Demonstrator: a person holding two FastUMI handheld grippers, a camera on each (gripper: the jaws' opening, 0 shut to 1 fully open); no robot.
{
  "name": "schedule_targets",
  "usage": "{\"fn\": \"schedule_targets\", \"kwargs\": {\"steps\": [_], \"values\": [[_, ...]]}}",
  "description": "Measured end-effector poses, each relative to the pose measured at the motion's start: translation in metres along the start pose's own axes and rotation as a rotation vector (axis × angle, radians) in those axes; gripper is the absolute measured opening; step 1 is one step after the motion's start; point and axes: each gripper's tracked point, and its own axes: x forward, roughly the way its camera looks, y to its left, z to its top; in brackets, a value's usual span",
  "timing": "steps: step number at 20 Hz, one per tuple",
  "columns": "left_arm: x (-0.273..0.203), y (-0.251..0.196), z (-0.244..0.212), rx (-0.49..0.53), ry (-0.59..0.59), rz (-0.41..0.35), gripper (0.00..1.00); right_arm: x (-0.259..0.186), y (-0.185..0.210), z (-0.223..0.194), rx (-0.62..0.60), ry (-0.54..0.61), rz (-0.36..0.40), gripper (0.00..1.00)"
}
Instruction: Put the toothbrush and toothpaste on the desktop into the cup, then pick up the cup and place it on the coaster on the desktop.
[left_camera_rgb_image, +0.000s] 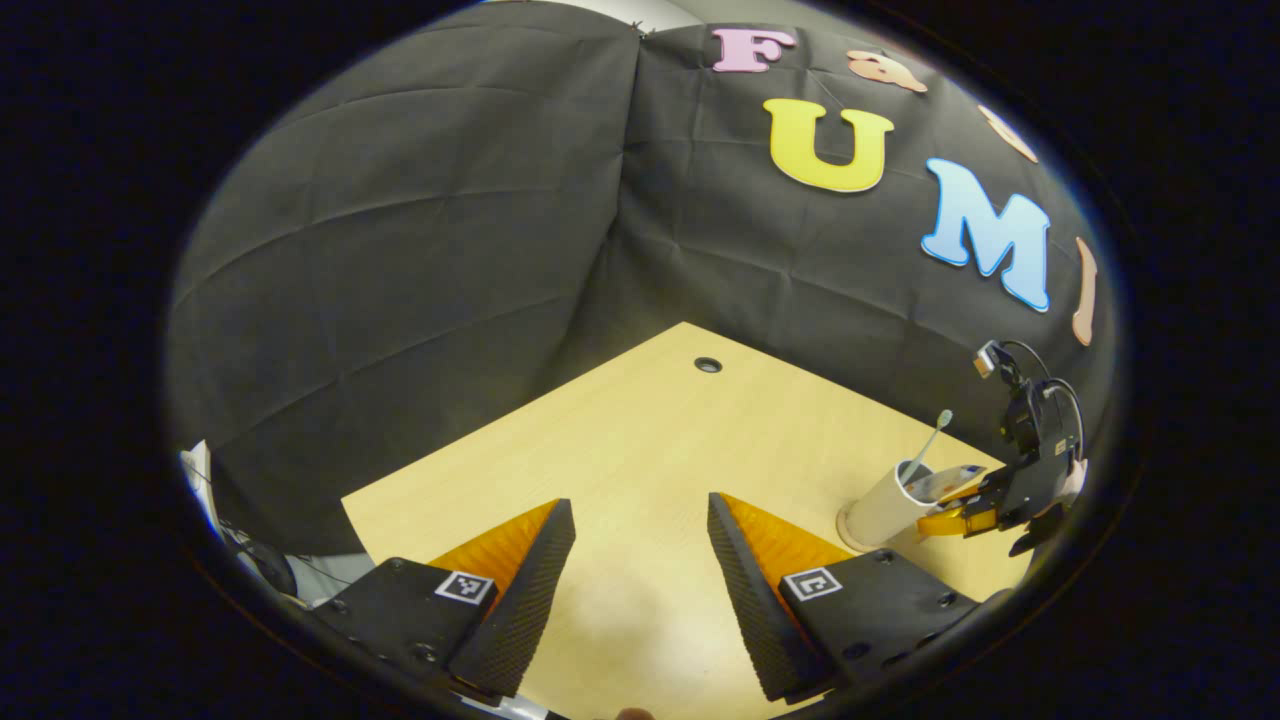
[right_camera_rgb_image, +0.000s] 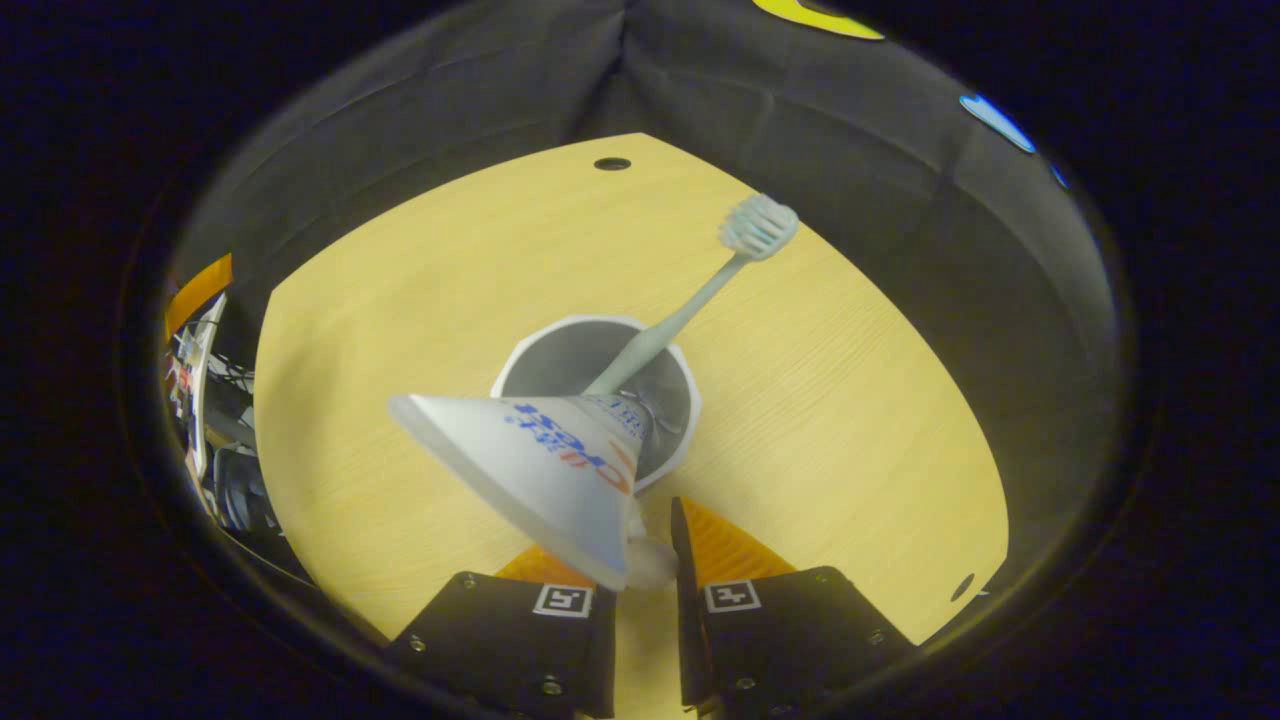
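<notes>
Toothbrush (right_camera_rgb_image: 690, 300) stands in the cup (right_camera_rgb_image: 520, 360) on the desktop (right_camera_rgb_image: 400, 260); toothpaste (right_camera_rgb_image: 540, 470) leans over the cup's near rim

Left tool (left_camera_rgb_image: 640, 560) gapes above desktop (left_camera_rgb_image: 640, 440); toothbrush (left_camera_rgb_image: 928, 445) stands in cup (left_camera_rgb_image: 885, 510).

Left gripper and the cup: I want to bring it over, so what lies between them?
Only bare desktop lies between the left gripper and the cup, as the left gripper view shows.
</notes>
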Motion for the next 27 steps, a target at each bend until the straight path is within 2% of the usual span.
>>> {"fn": "schedule_targets", "kwargs": {"steps": [4,9,12,16,19,20,21,24,25,27], "values": [[0.0,-0.013,0.001,0.024,-0.013,-0.056,0.91,-0.036,-0.001,-0.004,0.09,-0.093,-0.017,0.25],[-0.002,-0.038,-0.001,0.077,-0.039,-0.176,0.91,-0.077,0.005,-0.018,0.252,-0.205,-0.072,0.24],[-0.004,-0.066,0.01,0.123,-0.074,-0.273,0.9,-0.107,0.0,-0.017,0.363,-0.303,-0.177,0.24],[-0.01,-0.11,0.028,0.183,-0.139,-0.405,0.9,-0.18,-0.014,-0.01,0.491,-0.509,-0.438,0.24],[-0.017,-0.141,0.042,0.203,-0.208,-0.498,0.89,-0.229,-0.011,-0.001,0.528,-0.65,-0.579,0.24],[-0.021,-0.148,0.044,0.21,-0.221,-0.523,0.89,-0.241,-0.011,0.0,0.539,-0.683,-0.612,0.24],[-0.025,-0.156,0.047,0.214,-0.232,-0.552,0.89,-0.25,-0.009,0.001,0.549,-0.715,-0.623,0.27],[-0.039,-0.171,0.051,0.22,-0.26,-0.616,0.88,-0.269,-0.009,-0.001,0.599,-0.764,-0.652,0.28],[-0.044,-0.176,0.054,0.226,-0.274,-0.632,0.88,-0.274,-0.006,-0.002,0.621,-0.788,-0.641,0.36],[-0.051,-0.178,0.059,0.241,-0.307,-0.643,0.88,-0.28,-0.004,-0.007,0.657,-0.8,-0.642,0.83]]}}
